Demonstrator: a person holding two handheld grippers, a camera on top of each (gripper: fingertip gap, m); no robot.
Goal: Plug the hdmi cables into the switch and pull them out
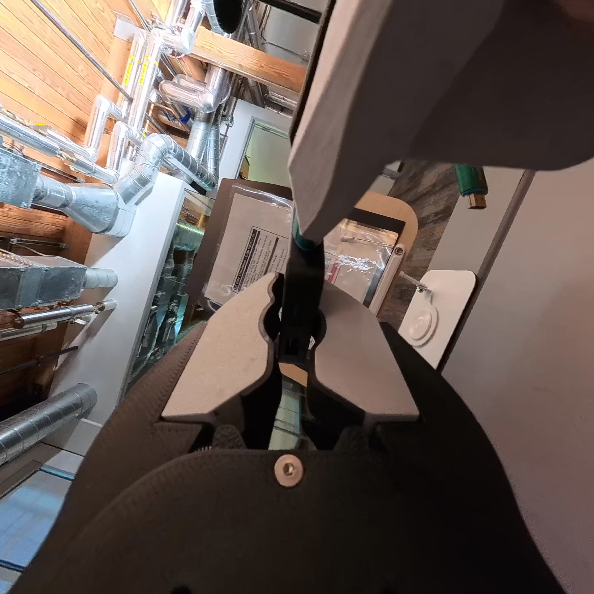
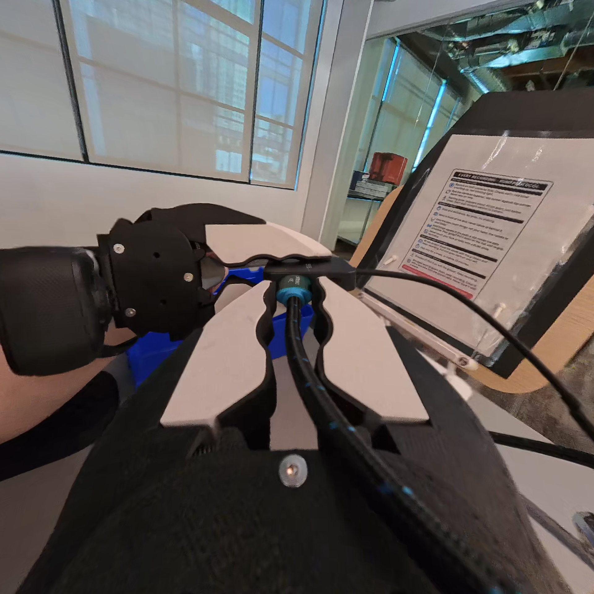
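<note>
My left gripper (image 1: 297, 316) is shut on the black HDMI switch (image 1: 297, 289) and holds it in the air. In the right wrist view it reaches in from the left (image 2: 289, 262), clamping the switch (image 2: 321, 268) flat. My right gripper (image 2: 293, 289) is shut on a teal HDMI plug (image 2: 291, 284) whose front end meets the switch's edge; its metal tip is hidden. The black braided cable (image 2: 302, 353) runs back between my fingers. In the left wrist view a grey finger (image 1: 337, 144) of the right gripper comes down onto the teal plug (image 1: 302, 242).
A second teal HDMI plug (image 1: 472, 189) lies apart at the upper right. The switch's thin black lead (image 2: 450, 305) trails right. A black stand with a sleeved instruction sheet (image 2: 482, 231) stands close behind. A blue bin (image 2: 151, 350) sits below the left gripper on the white table (image 2: 530, 482). Some 6 centimetres of space lies between my two pairs of fingers. Left tips and right tips are each some 30 centimetres from the switch's thin black lead (image 2: 450, 305).
</note>
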